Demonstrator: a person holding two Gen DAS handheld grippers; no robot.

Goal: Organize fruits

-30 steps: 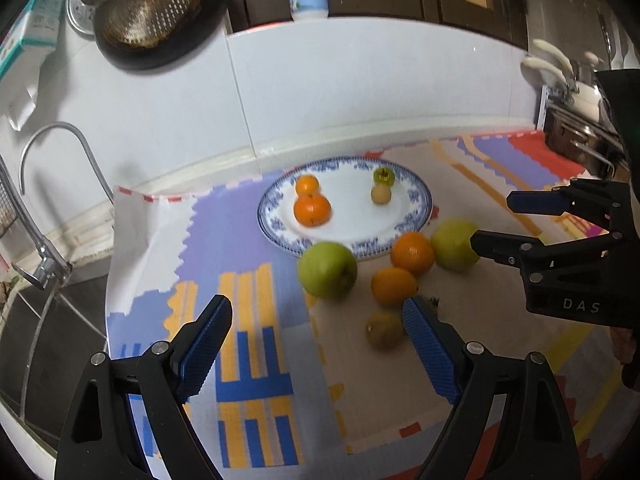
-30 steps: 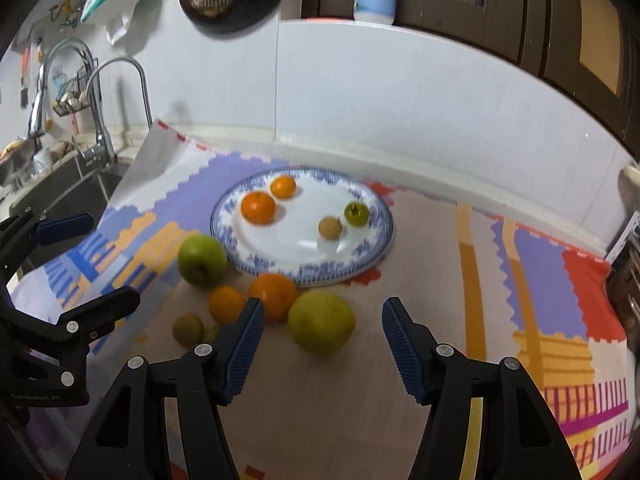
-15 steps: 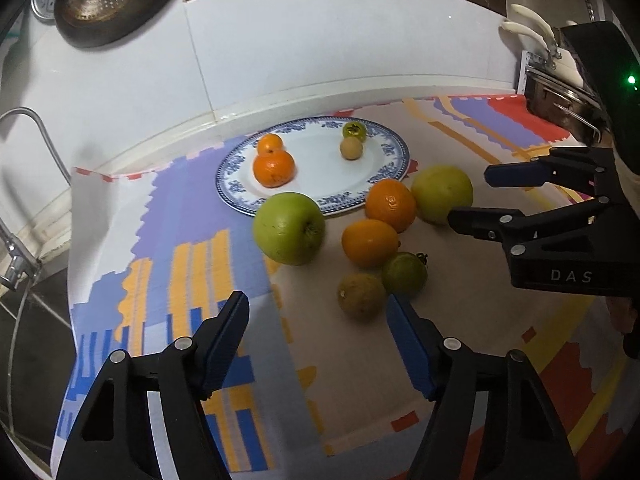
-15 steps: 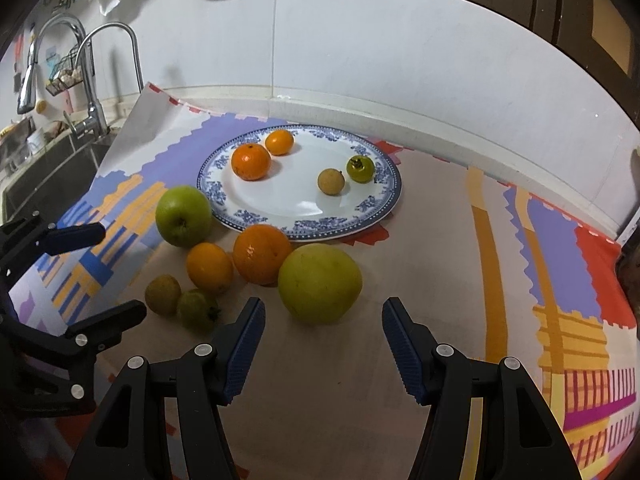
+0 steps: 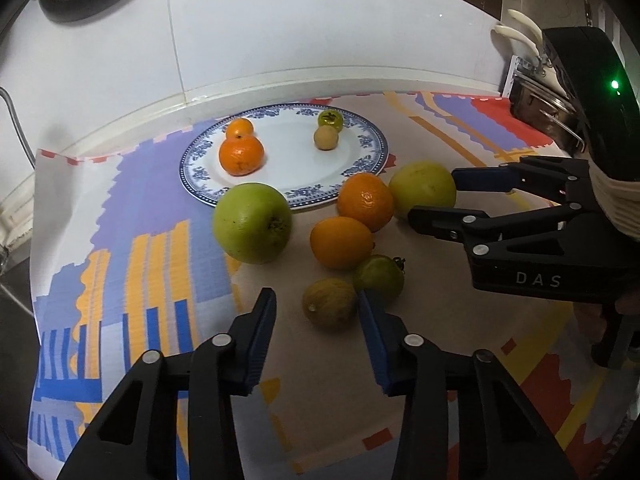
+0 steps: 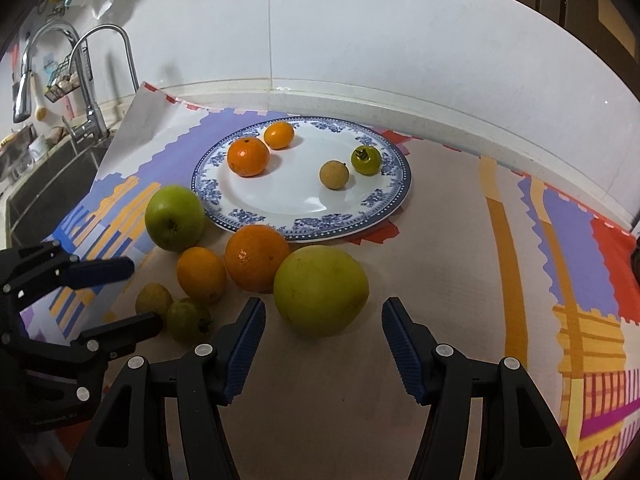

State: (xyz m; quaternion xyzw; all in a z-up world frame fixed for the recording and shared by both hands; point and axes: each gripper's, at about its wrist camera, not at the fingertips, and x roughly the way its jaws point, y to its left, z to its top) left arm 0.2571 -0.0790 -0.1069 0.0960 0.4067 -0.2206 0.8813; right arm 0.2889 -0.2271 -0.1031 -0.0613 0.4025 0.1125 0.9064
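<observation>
The plate (image 6: 384, 208) looks like glazed ceramic, glossy white with a blue printed rim, catching a light spot near its 5 o'clock edge. The mat (image 6: 460, 280) under it appears matt, finely ribbed like corrugated sheet. The big yellow-green fruit (image 6: 320, 290) has a dull, pitted peel; the green apple (image 6: 175, 218) at the plate's 8 o'clock is smoother with a faint sheen. The right gripper (image 6: 323, 346) is matt black plastic with ridged blue pads (image 6: 244, 346) and bright metal pins. The faucet (image 6: 86, 80) at 10 o'clock is shiny metal; the wall (image 6: 400, 40) is smooth gloss white.
</observation>
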